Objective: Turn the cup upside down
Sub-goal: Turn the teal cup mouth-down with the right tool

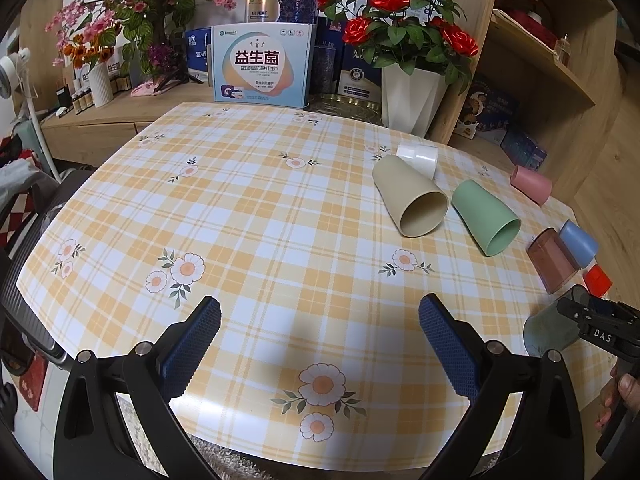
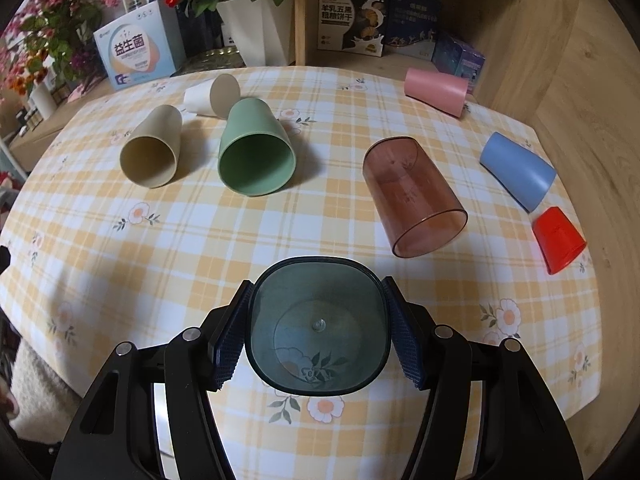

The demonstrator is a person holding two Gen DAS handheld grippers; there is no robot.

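Note:
My right gripper (image 2: 318, 326) is shut on a dark teal see-through cup (image 2: 318, 360), its open mouth facing the camera, held above the near part of the checked table (image 2: 200, 240). The same cup (image 1: 550, 330) and the right gripper (image 1: 588, 316) show at the right edge of the left wrist view. My left gripper (image 1: 320, 332) is open and empty over the table's near middle. Other cups lie on their sides: beige (image 2: 152, 148), green (image 2: 256, 148), white (image 2: 200, 98), brown see-through (image 2: 412, 196), pink (image 2: 436, 88), blue (image 2: 516, 168), red (image 2: 558, 240).
A white pot of red roses (image 1: 412, 96), a light blue box (image 1: 262, 68) and other boxes stand behind the table's far edge. Wooden shelves (image 1: 544, 80) rise at the right. A black chair (image 1: 28, 280) stands at the table's left.

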